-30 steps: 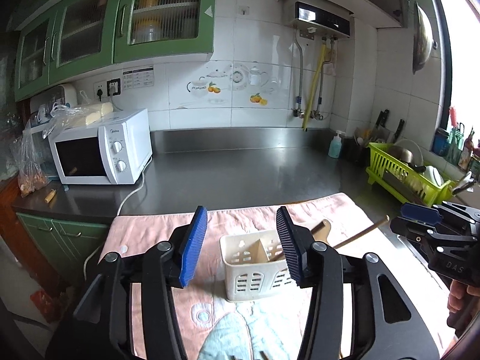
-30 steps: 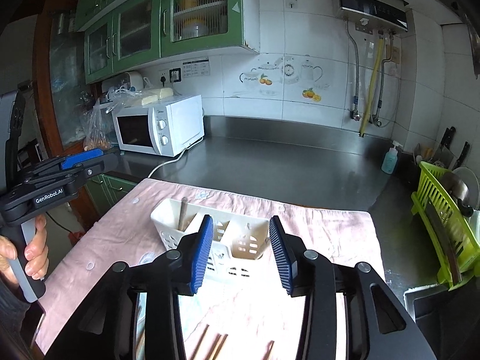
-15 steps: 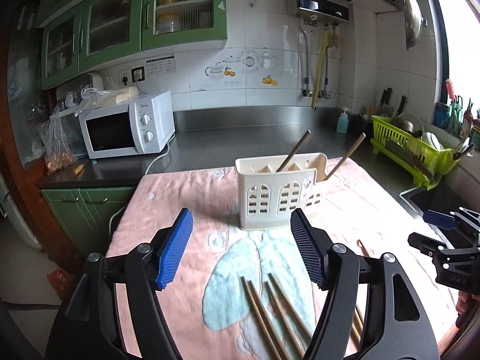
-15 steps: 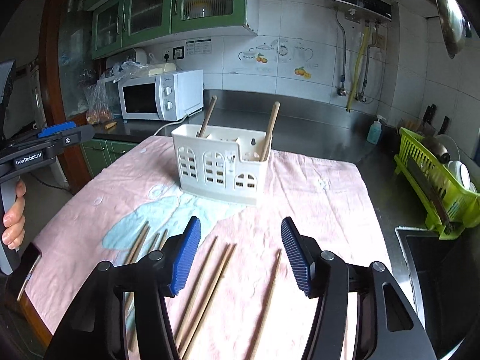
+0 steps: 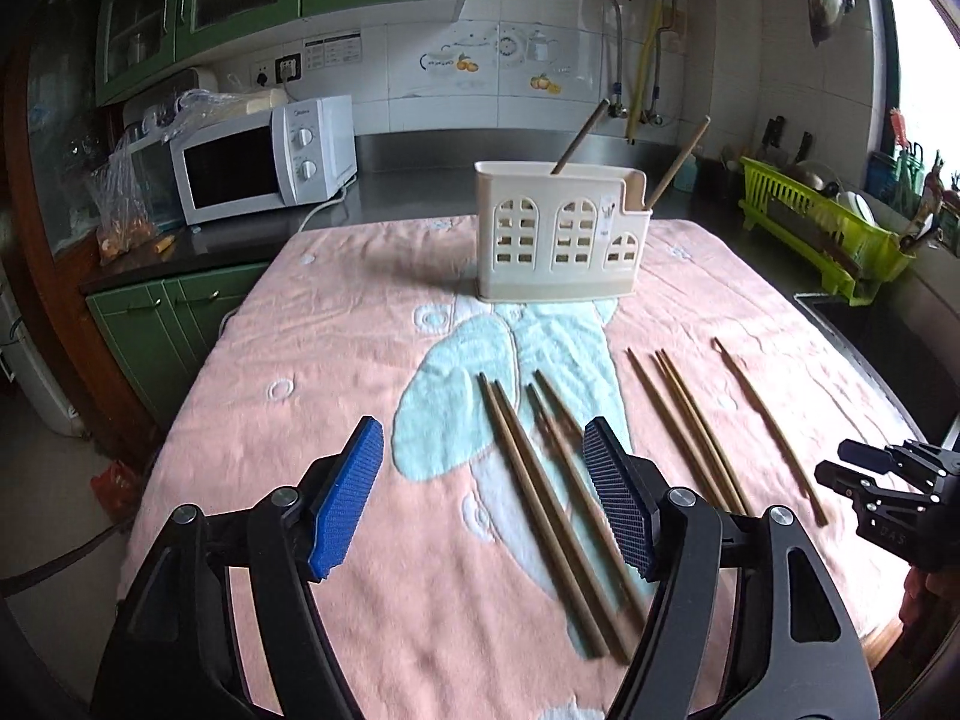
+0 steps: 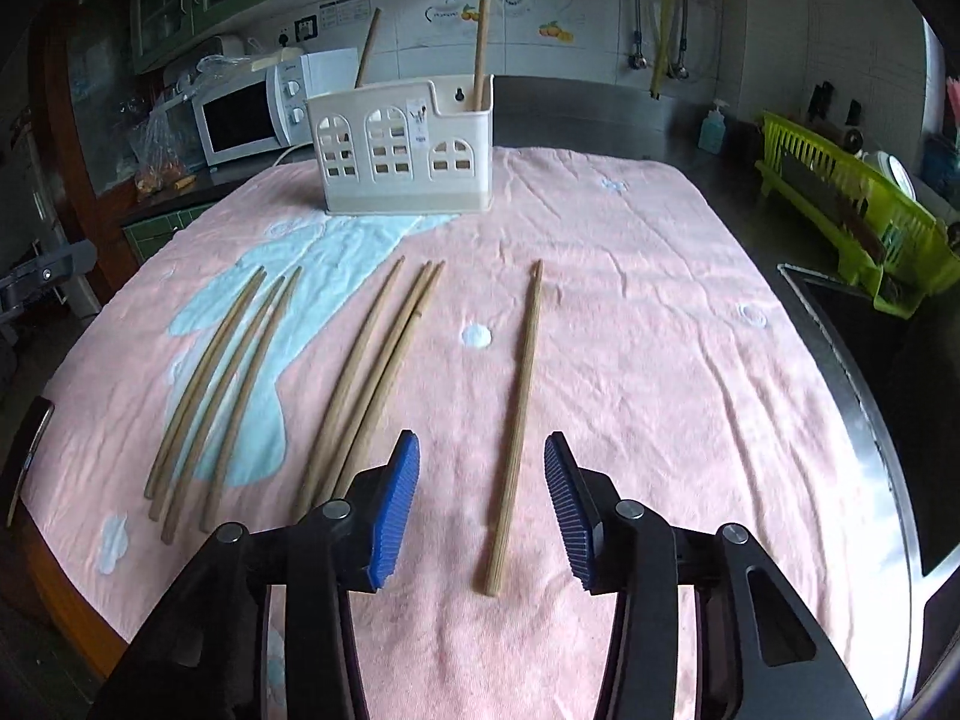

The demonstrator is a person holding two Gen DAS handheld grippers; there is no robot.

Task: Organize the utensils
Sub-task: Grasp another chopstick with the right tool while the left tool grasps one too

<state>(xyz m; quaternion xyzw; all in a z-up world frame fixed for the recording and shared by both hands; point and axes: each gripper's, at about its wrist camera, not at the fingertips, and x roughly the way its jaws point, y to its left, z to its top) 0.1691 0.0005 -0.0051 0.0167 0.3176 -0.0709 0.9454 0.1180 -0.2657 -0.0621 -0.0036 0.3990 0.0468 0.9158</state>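
At lower centre of the right wrist frame lies a lone chopstick [image 6: 517, 420], between our right gripper [image 6: 482, 516]'s part-open, just-narrowed, empty jaws; misjudged, they snag towel [image 6: 660, 360]; left gripper [image 5: 483, 510] gapes empty; caddy [image 6: 402, 150] upper centre on the counter.

The left tongs [image 5: 483, 501] tilt downward with the blue pads [image 5: 348, 504] spread wide and nothing pressed between them. The right tongs [image 6: 480, 513] point down more steeply; their jaws have just been closing yet stand apart, gripping nothing. In the left wrist view the right tongs [image 5: 864, 477] show at the right edge.
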